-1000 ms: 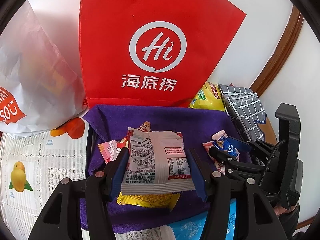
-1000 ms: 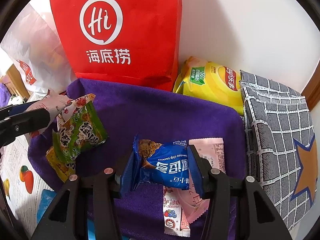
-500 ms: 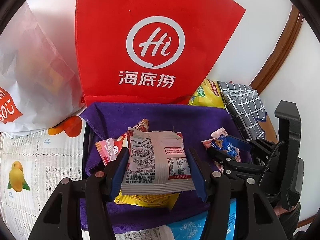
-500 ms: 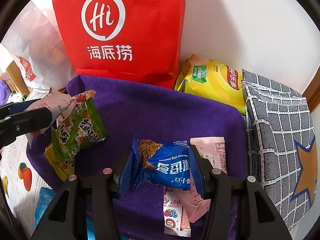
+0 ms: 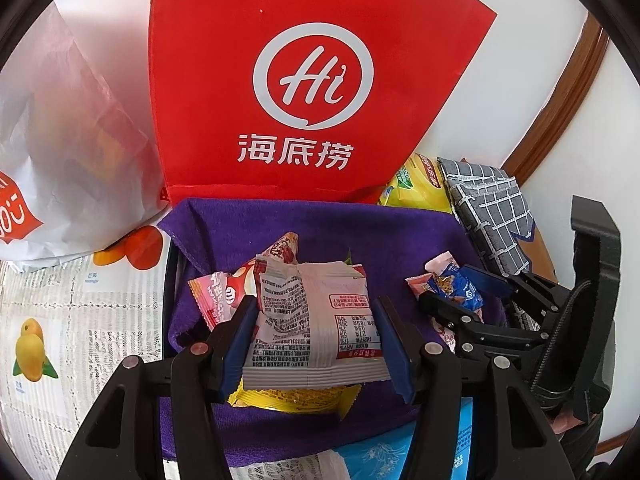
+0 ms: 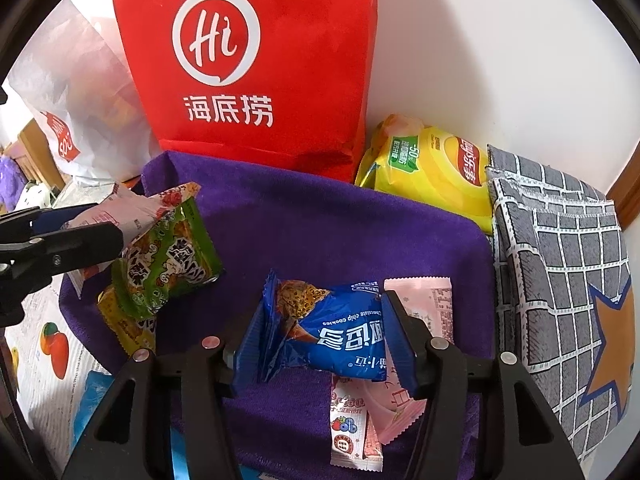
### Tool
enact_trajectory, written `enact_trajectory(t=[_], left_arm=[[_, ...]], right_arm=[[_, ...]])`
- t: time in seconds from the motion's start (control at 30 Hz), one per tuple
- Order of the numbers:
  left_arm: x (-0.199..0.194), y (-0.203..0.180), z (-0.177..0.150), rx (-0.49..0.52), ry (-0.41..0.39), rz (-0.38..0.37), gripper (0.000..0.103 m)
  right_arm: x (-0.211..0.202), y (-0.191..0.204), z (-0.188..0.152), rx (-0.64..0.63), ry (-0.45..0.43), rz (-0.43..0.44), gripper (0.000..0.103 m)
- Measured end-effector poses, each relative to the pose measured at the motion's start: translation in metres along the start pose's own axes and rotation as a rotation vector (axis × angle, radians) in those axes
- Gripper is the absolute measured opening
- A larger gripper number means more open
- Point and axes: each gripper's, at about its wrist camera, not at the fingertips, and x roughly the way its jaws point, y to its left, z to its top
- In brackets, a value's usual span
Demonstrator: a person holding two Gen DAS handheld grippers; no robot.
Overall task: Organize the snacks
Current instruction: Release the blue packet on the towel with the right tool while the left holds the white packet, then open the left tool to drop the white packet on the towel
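My left gripper is shut on a white and pink snack packet, held above the purple cloth; a yellow packet lies under it. My right gripper is shut on a blue chocolate chip cookie packet, above pink wafer packets on the purple cloth. The right gripper and the cookie packet show at the right of the left wrist view. The left gripper's fingers show at the left of the right wrist view, over a green packet.
A red bag stands behind the cloth against the wall. A white plastic bag sits to its left. A yellow chip bag and a grey checked pouch lie at the right. A fruit-print table cover lies at the left.
Both grippers have drawn slightly back and up with their packets still held; the scene sits a little lower and farther in each view.
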Motion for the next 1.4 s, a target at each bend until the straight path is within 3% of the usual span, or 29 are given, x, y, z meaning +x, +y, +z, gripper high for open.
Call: enact_trajectory(t=[0.7, 1.0, 1.13, 1.4], left_arm=[[0.007, -0.003, 0.000, -0.010, 0.001, -0.026, 0.056], [0.010, -0.009, 0.001, -0.003, 0.008, -0.037, 0.057], [0.001, -0.011, 0.002, -0.011, 0.000, -0.037, 0.067], [-0.040, -0.028, 0.002, 0.013, -0.063, -0.064, 0.067]], right_arm=[[-0.029, -0.009, 0.006, 0.043, -0.056, 0.000, 0.062], [-0.051, -0.019, 0.010, 0.045, -0.100, -0.069, 0.062], [-0.062, -0.027, 0.005, 0.087, -0.107, -0.075, 0.062], [-0.092, -0.018, -0.025, 0.103, -0.084, -0.097, 0.062]])
